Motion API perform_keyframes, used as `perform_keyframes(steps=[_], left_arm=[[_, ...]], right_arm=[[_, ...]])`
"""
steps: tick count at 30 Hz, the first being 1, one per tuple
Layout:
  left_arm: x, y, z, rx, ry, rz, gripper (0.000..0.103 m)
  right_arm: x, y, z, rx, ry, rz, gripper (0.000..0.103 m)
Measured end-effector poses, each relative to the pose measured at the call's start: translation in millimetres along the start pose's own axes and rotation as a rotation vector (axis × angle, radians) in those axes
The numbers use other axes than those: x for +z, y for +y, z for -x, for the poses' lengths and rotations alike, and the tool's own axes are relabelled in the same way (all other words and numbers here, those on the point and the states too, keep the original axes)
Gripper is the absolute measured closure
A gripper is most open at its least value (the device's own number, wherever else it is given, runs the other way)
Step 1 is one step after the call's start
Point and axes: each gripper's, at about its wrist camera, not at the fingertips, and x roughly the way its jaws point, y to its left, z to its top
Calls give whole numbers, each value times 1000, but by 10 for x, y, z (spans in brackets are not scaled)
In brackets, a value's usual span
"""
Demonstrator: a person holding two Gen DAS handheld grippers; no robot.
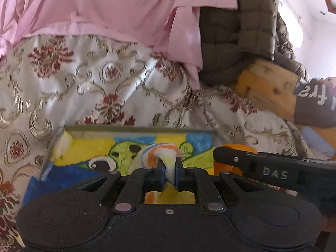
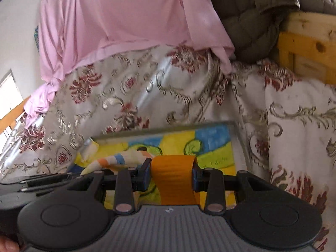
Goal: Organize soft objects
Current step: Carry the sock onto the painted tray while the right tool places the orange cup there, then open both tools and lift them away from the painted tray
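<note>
Striped soft cloth (image 1: 166,153) pinched in left tongs (image 1: 169,174), orange cloth (image 2: 173,178) clamped in right tongs (image 2: 171,177), above clear tray (image 1: 138,129).

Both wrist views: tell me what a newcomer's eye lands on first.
The bright yellow, blue and green cartoon picture lies on the floral bedspread just beyond both grippers. The right gripper clamps an orange cloth, and the left gripper pinches a white, orange-striped cloth. A pink sheet is draped behind.
</note>
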Motion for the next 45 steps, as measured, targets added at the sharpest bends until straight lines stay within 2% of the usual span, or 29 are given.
perform_keyframes(steps=[8, 11, 15, 17, 19, 22, 27, 31, 35, 39, 45], left_arm=[[-128, 3, -136, 72, 98, -59, 93], [-156, -16, -136, 100, 119, -65, 92], [-158, -41, -100, 132, 131, -57, 83], [-150, -33, -44, 124, 124, -28, 83], [-140, -20, 43, 105, 112, 15, 76], [-114, -49, 228, 105, 64, 38, 61], [2, -153, 715, 108, -52, 62, 38], [120, -259, 1198, 113, -137, 57, 34], [187, -367, 1723, 114, -209, 60, 25], [120, -515, 2255, 142, -275, 9, 3], [-82, -646, 2943, 135, -341, -43, 1]], right_arm=[[7, -28, -57, -37, 46, 31, 61], [-5, -44, -20, -47, 58, 39, 56], [-18, -72, 91, -69, 55, 31, 46], [-31, -76, 214, -74, 36, 40, 40], [-22, -72, 366, -81, 15, 49, 31], [26, -35, 663, -88, -30, 65, 21], [158, 104, 1237, -103, -100, 108, 10], [228, 299, 1768, -128, -175, 167, 3], [228, 468, 2280, -124, -239, 180, 1], [134, 653, 2724, -118, -281, 215, 0], [-130, 915, 3364, -80, -334, 241, 0]])
